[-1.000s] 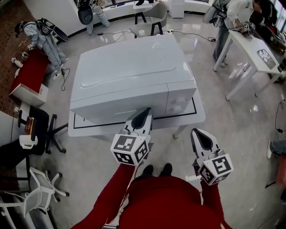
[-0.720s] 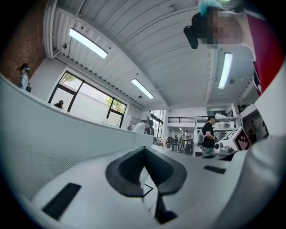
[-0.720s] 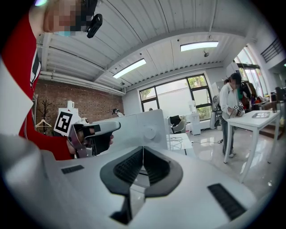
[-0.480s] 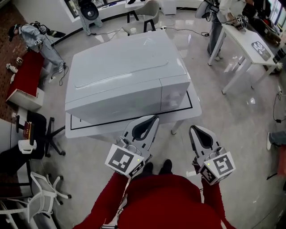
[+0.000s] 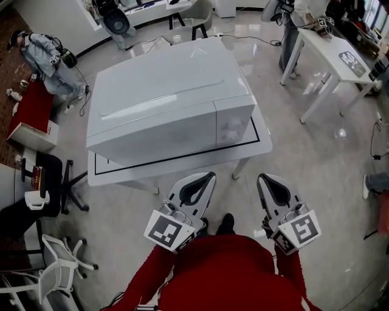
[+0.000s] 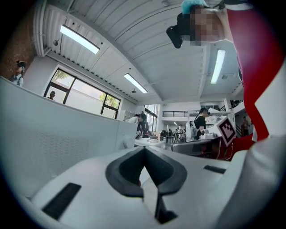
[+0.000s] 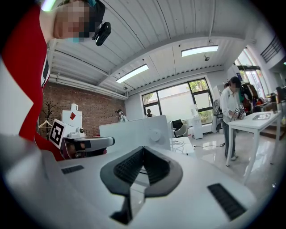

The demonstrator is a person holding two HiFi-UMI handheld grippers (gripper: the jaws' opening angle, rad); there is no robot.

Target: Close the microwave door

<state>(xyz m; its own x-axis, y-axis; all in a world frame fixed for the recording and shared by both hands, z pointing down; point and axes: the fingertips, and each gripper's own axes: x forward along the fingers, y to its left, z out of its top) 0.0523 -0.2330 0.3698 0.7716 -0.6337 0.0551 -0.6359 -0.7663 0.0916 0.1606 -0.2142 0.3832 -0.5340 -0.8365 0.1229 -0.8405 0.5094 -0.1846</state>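
A large white microwave [image 5: 164, 103] stands on a white table [image 5: 182, 163], its door flush with the front and the control panel [image 5: 234, 124] at the right. Both grippers hang in front of the table, apart from the microwave. My left gripper [image 5: 209, 176] is shut with nothing in it. My right gripper [image 5: 262, 179] also has its jaws together, empty. In the left gripper view the microwave's front [image 6: 53, 129] fills the left side beyond the shut jaws of the left gripper [image 6: 144, 150]. The right gripper view has the microwave [image 7: 138, 129] straight ahead of the right gripper [image 7: 143, 150].
A second white table [image 5: 328, 54] stands at the back right with a person [image 5: 292, 18] beside it. Black and white chairs [image 5: 55, 182] sit at the left, near a red bench [image 5: 33, 106]. Cables lie on the glossy floor behind the microwave table.
The left gripper's tip was at the microwave's front a second ago; it has drawn back toward me, off the table edge. The right gripper shifted back a little too.
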